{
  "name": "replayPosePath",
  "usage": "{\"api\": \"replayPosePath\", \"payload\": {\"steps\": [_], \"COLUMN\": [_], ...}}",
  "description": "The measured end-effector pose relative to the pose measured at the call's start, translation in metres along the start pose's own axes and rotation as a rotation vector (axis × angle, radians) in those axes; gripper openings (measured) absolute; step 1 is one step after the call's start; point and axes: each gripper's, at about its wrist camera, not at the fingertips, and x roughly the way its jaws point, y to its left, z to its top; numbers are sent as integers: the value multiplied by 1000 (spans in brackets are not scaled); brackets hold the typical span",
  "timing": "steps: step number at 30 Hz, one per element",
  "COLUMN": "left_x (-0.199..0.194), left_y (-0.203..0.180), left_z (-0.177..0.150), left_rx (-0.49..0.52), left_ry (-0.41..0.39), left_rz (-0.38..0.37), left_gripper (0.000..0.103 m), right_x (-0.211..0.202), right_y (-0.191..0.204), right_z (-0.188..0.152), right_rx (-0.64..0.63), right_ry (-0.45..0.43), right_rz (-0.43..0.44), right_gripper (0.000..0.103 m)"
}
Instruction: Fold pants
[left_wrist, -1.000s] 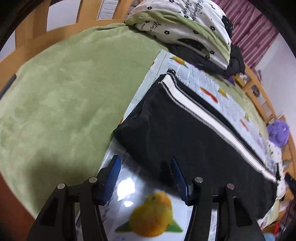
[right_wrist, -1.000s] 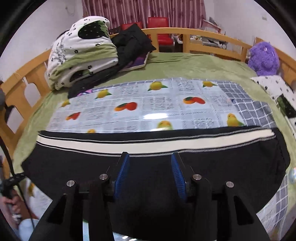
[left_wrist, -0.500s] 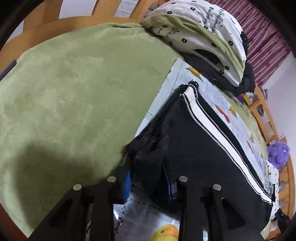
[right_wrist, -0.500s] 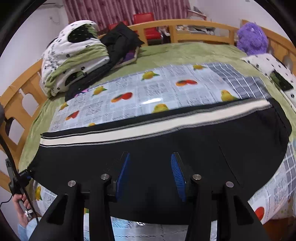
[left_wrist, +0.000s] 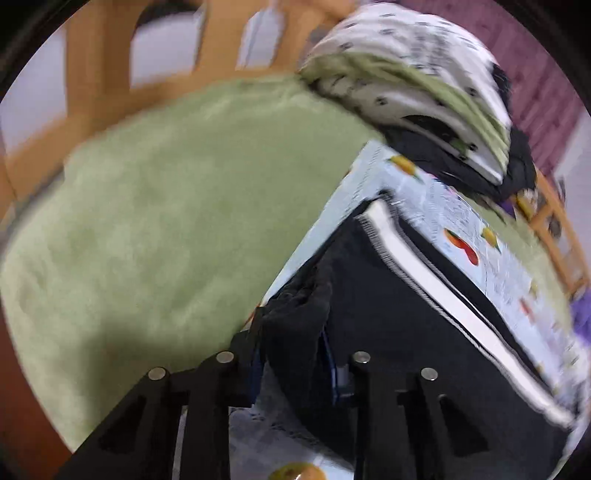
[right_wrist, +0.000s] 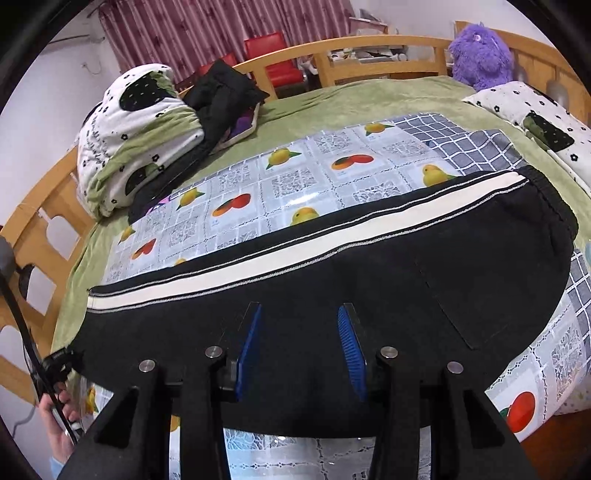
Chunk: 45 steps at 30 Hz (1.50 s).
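Lying flat across the fruit-print tablecloth on the green bed, the black pants with the white side stripe stretch side to side. The left gripper is closing on a bunched-up corner of the pants, fabric pinched between its fingers, though that view's pretty blurry. The right gripper hangs over the middle of the pants, jaws partly apart, gripping nothing.

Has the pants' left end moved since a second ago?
Yes. The end of the pants was flat on the fruit-print tablecloth; now it's bunched and lifted between the closing jaws of the left hand-held gripper.
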Motion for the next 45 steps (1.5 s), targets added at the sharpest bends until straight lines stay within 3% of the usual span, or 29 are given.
{"api": "replayPosePath", "payload": {"steps": [5, 9, 14, 18, 21, 23, 27, 30, 32, 33, 37, 41, 45], "left_x": [-62, -96, -116, -119, -117, -106, -86, -81, -79, -81, -90, -93, -96], "left_y": [-76, -151, -244, -316, -341, -354, -359, -344, -335, -325, -302, -274, -245], "left_z": [1, -14, -57, -112, -145, -163, -193, -198, -194, -190, -177, -156, -138], "left_rx": [260, 460, 621, 751, 798, 806, 826, 813, 769, 734, 679, 638, 619], "left_ry": [-179, -252, -216, -182, -138, -59, 126, 175, 228, 243, 209, 154, 87], "left_rz": [9, -33, -199, -307, -384, -439, -493, -534, -592, -612, -605, -519, -412], "left_gripper": [22, 20, 19, 19, 19, 19, 22, 32, 54, 59, 62, 62, 62], "right_x": [-15, -27, -40, -49, -51, -53, -56, -57, -56, -54, -52, -52, -49], "right_y": [-7, -13, -29, -50, -64, -68, -71, -72, -73, -74, -74, -59, -38], "right_z": [-7, -10, -16, -19, -20, -20, -22, -24, -25, -24, -21, -17, -11], "right_rx": [-20, -11, -15, 45, 99, 112, 106, 78, 63, 61, 69, 9, -30], "right_ry": [-30, -59, -81, -86, -77, -77, -78, -79, -76, -71, -57, -77, -61], "right_rz": [30, 55, -12, -11, -35, -36, -43, -68, -90, -95, -63, -81, 5], "right_gripper": [43, 43, 43, 43, 43, 43, 43, 43, 43, 43, 43, 43, 43]}}
